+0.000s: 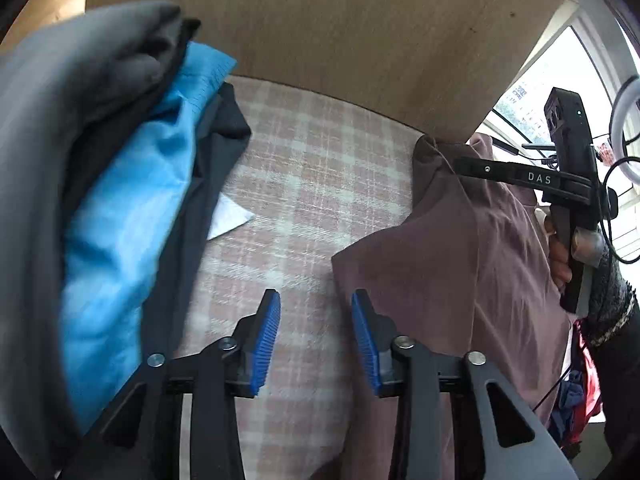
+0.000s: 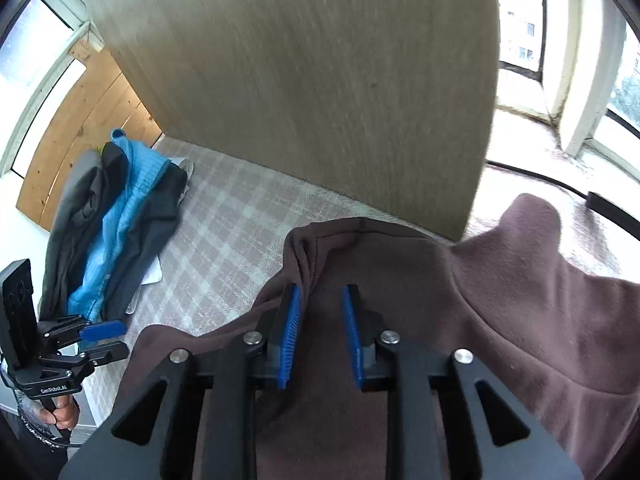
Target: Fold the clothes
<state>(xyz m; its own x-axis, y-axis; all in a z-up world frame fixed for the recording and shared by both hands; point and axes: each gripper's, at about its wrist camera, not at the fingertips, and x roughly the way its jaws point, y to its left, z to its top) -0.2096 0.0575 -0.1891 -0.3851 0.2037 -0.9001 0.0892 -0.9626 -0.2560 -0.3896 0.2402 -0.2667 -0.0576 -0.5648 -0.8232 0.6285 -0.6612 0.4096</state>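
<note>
A brown garment [image 2: 500, 300] lies rumpled on the pink plaid sheet [image 2: 224, 232]; in the left wrist view this brown garment [image 1: 460, 264] is on the right. My right gripper [image 2: 321, 290] hovers just over it with its blue pads a little apart, a raised fold of cloth beside the left pad and nothing pinched. My left gripper [image 1: 316, 296] is open above the bare sheet [image 1: 312, 184], left of the garment's edge. In the right wrist view the left gripper [image 2: 114, 340] sits by a stack of folded clothes [image 2: 120, 232]. A hand holds the right gripper [image 1: 464, 166] over the garment's far end.
The stack [image 1: 120, 200] holds grey, bright blue and dark pieces, with a white tag [image 1: 230, 216] poking out. A wooden board [image 2: 300, 80] stands upright behind the sheet. Windows [image 2: 520, 20] lie beyond it to the right. Colourful clothes [image 1: 580, 392] and a ring light [image 1: 622, 120] are at the right edge.
</note>
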